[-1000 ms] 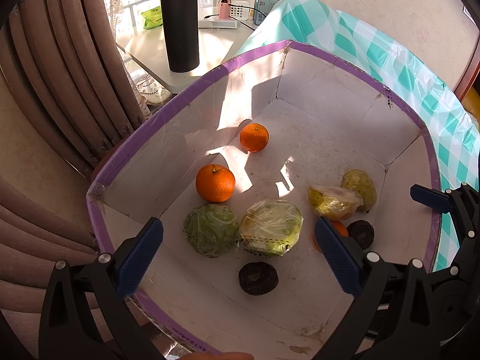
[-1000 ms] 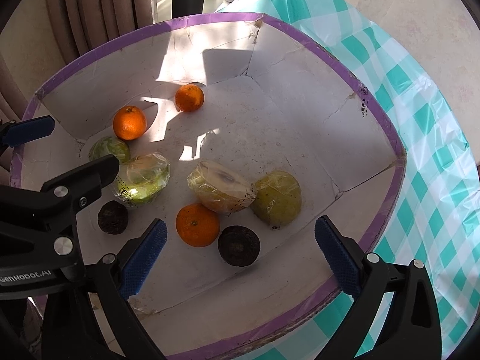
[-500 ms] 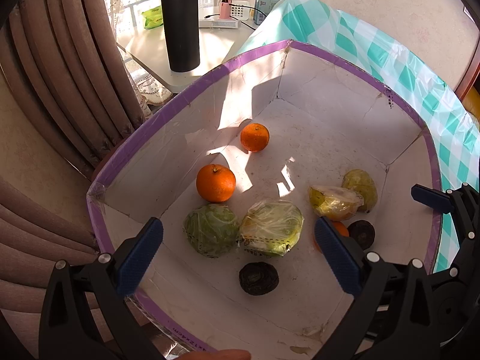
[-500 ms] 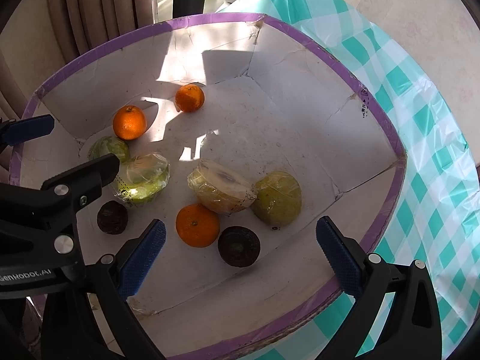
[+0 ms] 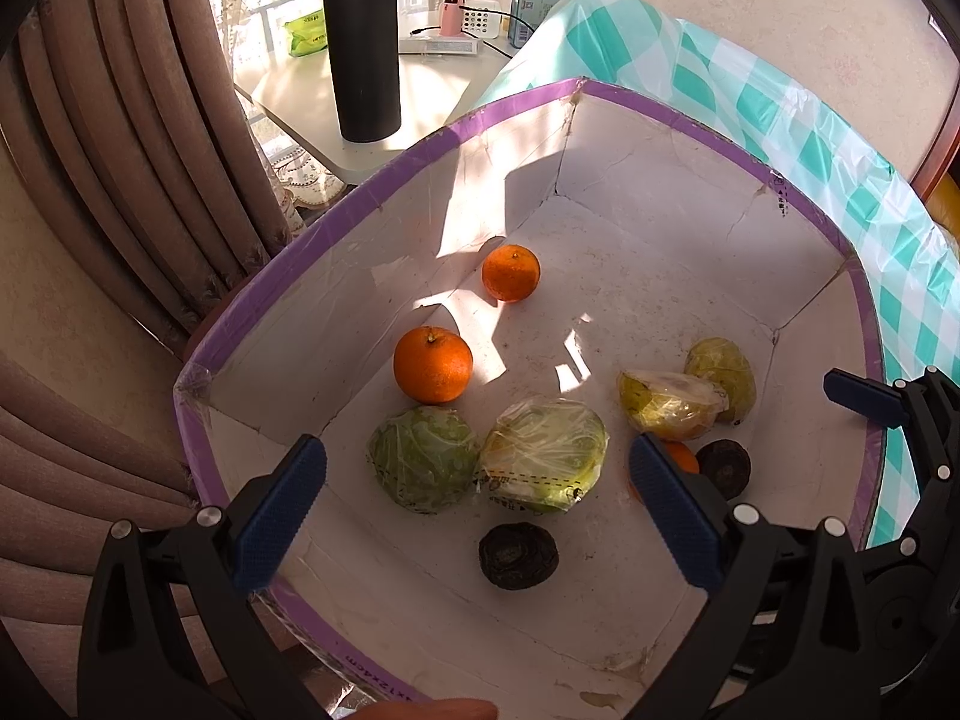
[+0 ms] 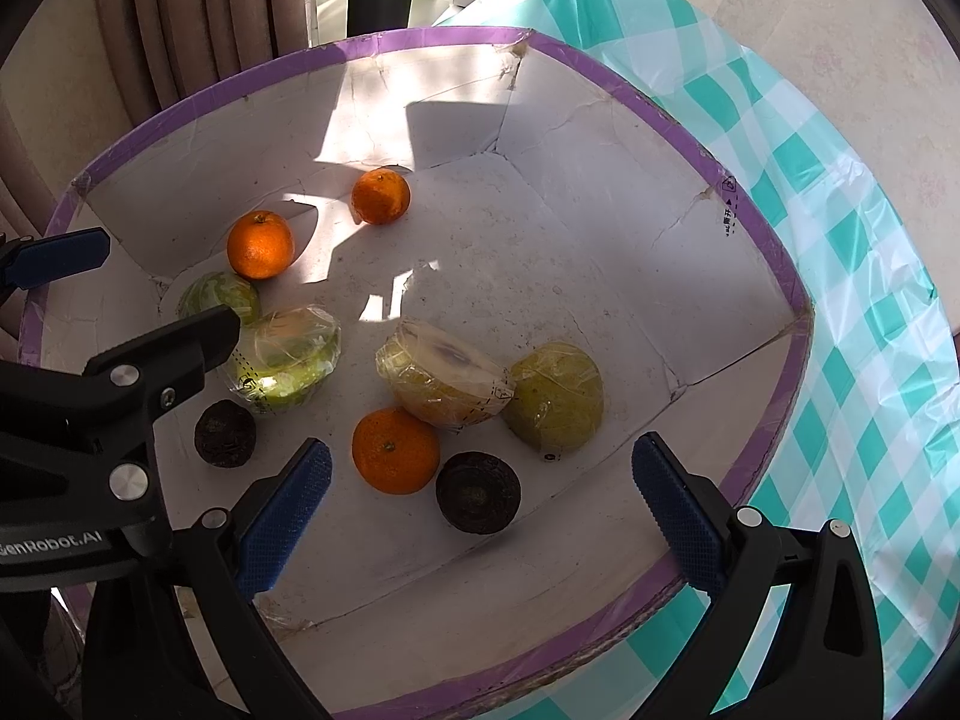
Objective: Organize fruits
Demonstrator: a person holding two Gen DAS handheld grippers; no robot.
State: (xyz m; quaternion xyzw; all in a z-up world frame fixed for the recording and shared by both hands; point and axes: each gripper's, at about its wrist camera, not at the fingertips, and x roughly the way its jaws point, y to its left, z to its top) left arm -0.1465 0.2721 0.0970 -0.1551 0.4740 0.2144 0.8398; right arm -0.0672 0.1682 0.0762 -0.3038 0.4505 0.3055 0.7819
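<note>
Hovering over the white box, both tools hang wide apart and empty — the left gripper above the near-left corner, the right gripper above the near-right rim. Inside, the fruit lies scattered on the floor of the box. Seen from the right wrist: one orange sits at 6 o'clock, touching a wrapped yellow half-fruit, with a green-yellow wrapped fruit just beside it at 3 o'clock. A dark round fruit rests near the front wall; a second dark one lies toward 9 o'clock. Two more oranges catch the sun at 11 o'clock — and two wrapped green fruits touch side by side. The box stands on a checked tablecloth; a black flask waits on the far table.
</note>
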